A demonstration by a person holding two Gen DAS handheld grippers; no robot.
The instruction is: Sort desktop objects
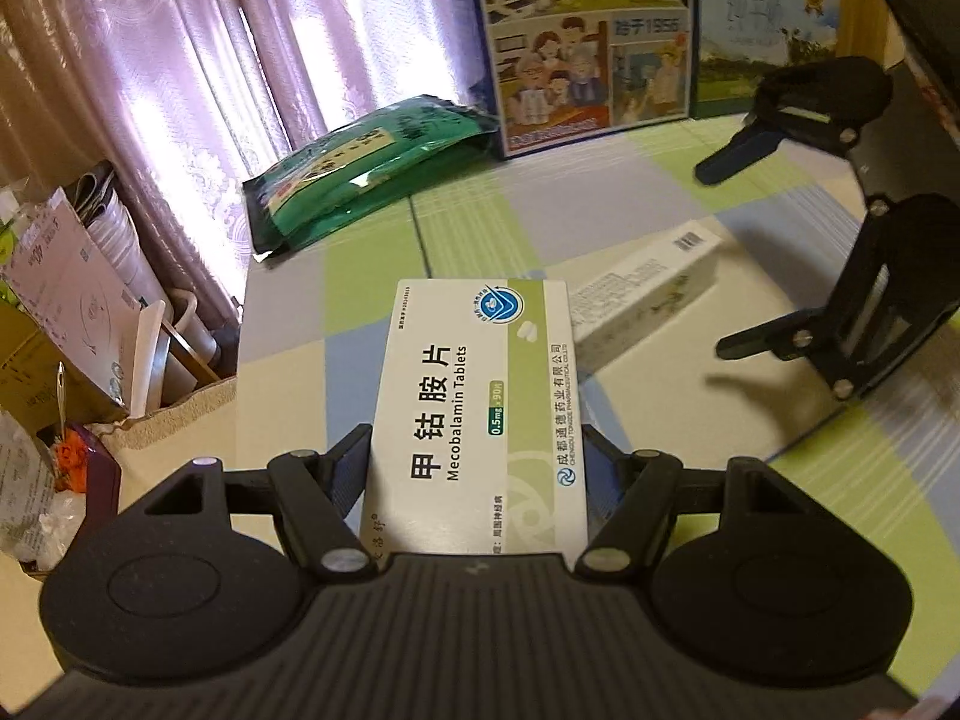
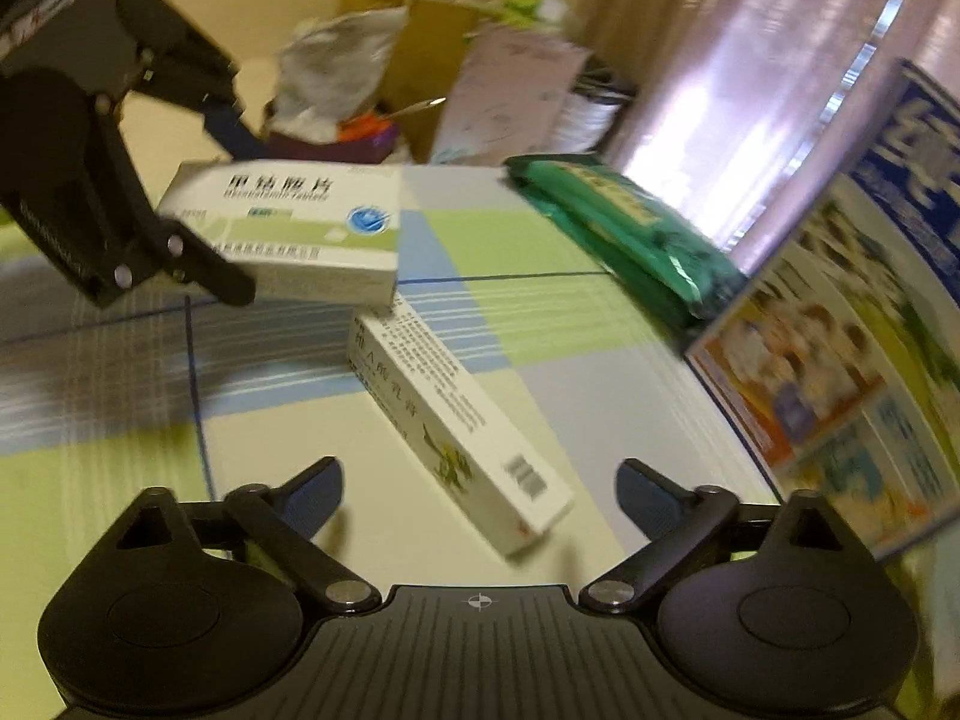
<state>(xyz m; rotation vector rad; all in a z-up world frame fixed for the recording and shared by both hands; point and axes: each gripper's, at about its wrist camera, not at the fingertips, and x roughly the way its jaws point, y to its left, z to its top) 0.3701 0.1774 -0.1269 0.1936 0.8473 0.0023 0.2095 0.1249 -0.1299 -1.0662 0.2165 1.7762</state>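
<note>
- Blurring in the right wrist view leaves the long white carton (image 2: 456, 426) print unreadable; it lies flat on the checked mat (image 2: 540, 240).
- Left gripper (image 1: 477, 468) clamps the tablet box (image 1: 474, 396), marked "Mecobalamin Tablets", "0.5mg", raised above the mat.
- Right gripper (image 2: 480, 492): spread wide, holding nothing.
- Green pouch (image 1: 366, 168) leans against the illustrated box (image 1: 588, 42), "1956" legible.

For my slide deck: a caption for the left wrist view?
Left hand-held gripper holding a Mecobalamin tablet box above the checked tablecloth.
</note>
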